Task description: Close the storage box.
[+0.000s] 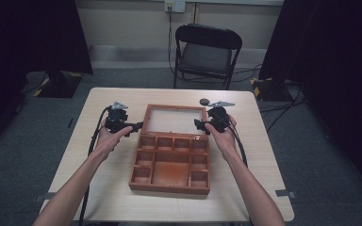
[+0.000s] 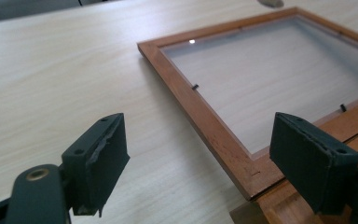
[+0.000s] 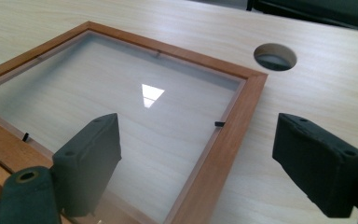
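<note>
Your counter [image 1: 99, 188] carries a wooden box [image 1: 172, 165] in its middle, with the compartments near you and the glass lid [image 1: 175, 120] lying flat open on the far side. Your left tongs [image 1: 133, 127] stand wide at the lid's left frame edge, not touching it. Your right tongs [image 1: 199, 126] stand wide over the lid's right frame edge, holding nothing. A round hole [image 3: 275, 57] is near the lid's far right corner.

1. left gripper [image 1: 135, 125]: black body, grey three-cornered plate on top, black cable trailing.
2. right gripper [image 1: 197, 125]: same build.
3. jaws: matte black blocks, screw holes, frayed pad edge, brass rivet.
4. forearms bare, no sleeves.
</note>
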